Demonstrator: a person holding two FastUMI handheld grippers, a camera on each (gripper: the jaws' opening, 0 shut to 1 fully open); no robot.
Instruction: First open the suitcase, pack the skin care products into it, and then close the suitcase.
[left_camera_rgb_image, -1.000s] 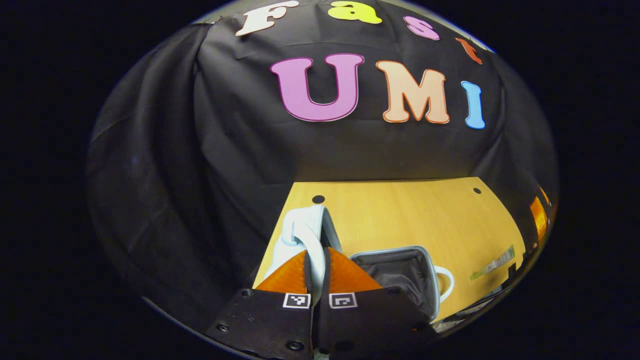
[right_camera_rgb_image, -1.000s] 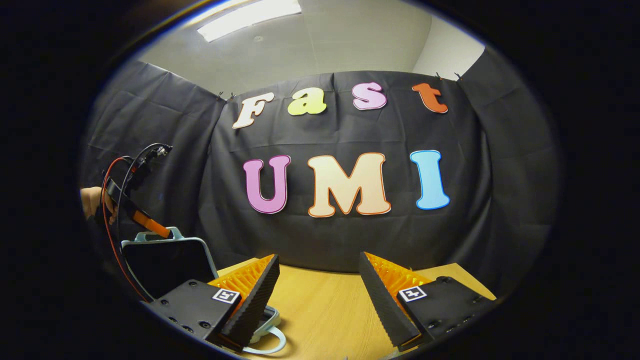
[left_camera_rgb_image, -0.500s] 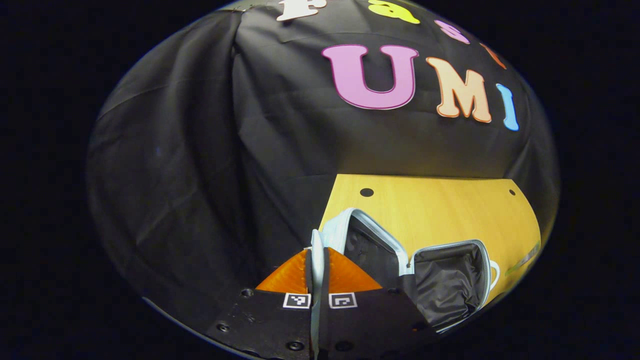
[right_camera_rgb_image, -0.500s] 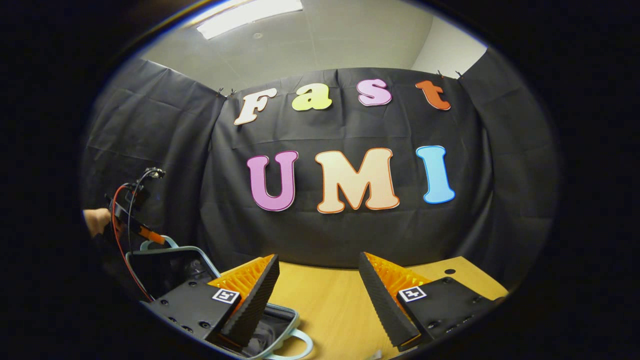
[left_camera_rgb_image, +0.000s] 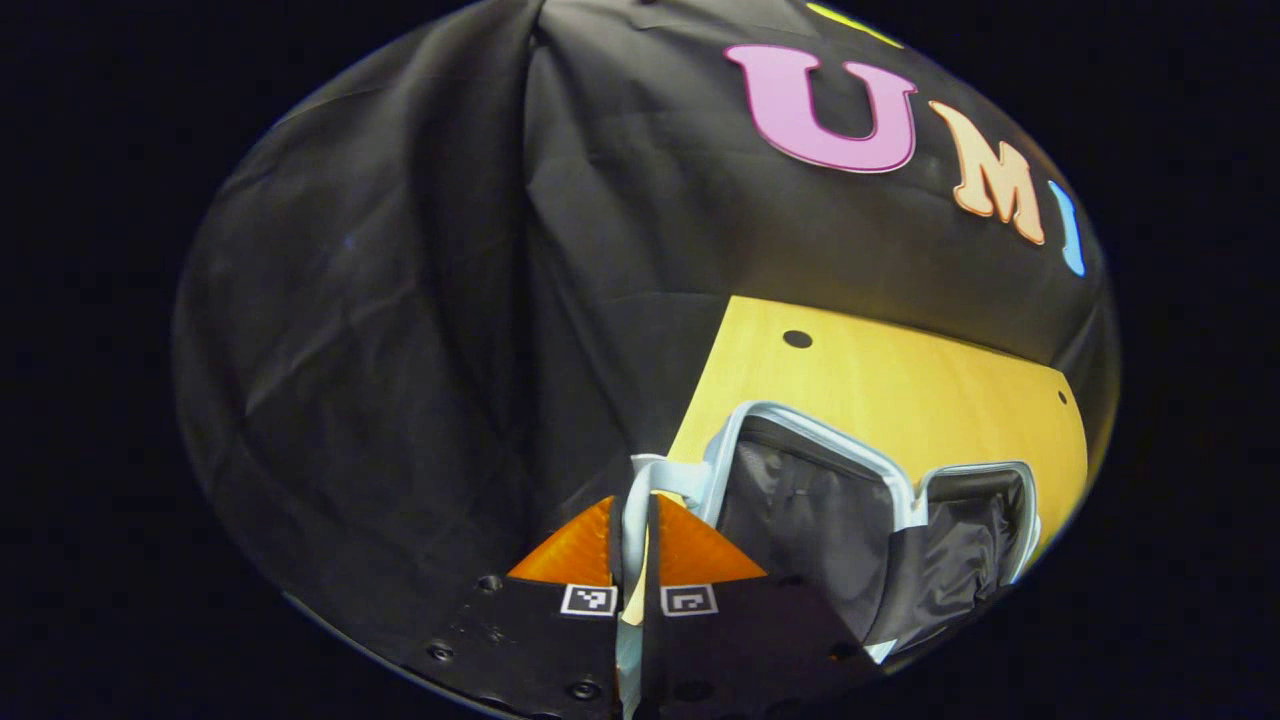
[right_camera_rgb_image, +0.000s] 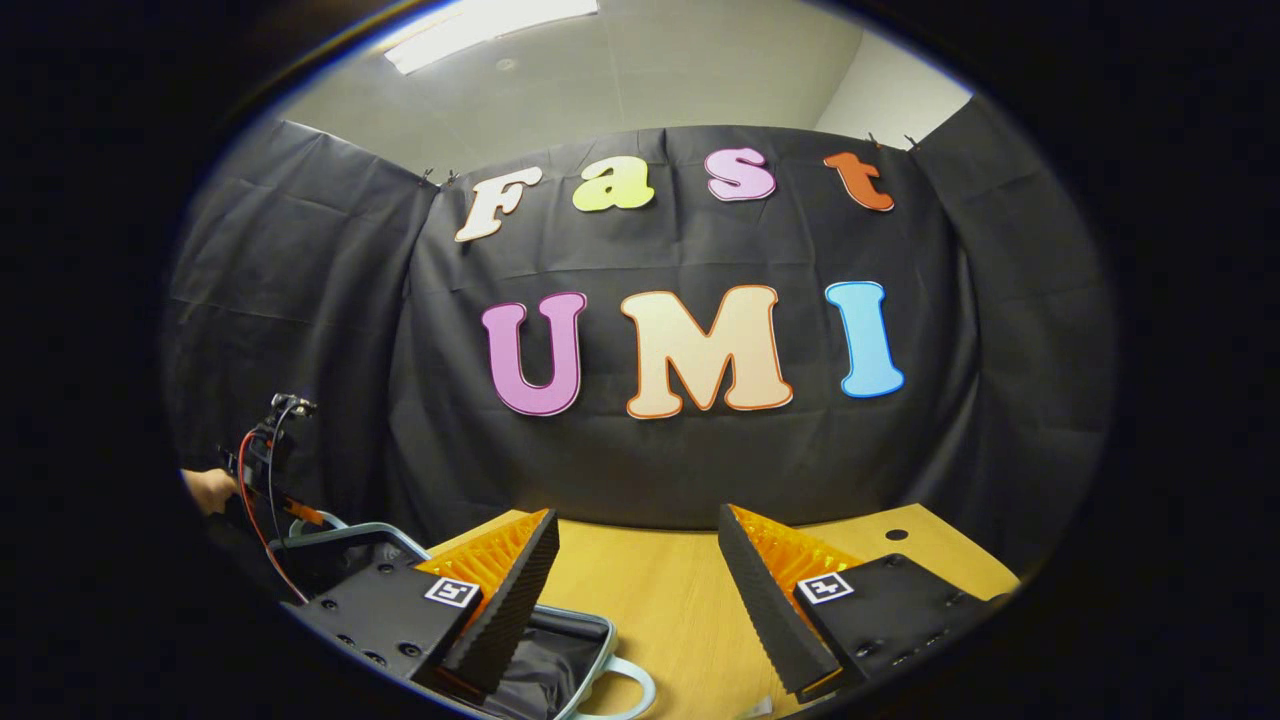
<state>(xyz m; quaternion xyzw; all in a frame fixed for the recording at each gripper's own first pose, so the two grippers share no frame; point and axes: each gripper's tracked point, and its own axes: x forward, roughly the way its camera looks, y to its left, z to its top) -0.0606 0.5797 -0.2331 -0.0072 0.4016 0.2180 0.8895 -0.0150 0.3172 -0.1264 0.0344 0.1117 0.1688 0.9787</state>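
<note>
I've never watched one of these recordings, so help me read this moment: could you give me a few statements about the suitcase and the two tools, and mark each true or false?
1. The suitcase lies open on the wooden table. True.
2. The left tool is wide open and holds nothing. False: its fingers are shut on the suitcase's pale handle.
3. The right tool has its fingers spread apart. True; nothing is between them.
4. The suitcase is packed full of bottles. False: the dark lining shows, with no items visible on it.
5. In the right gripper view, a hand shows at the far left holding the other tool. True.
</note>
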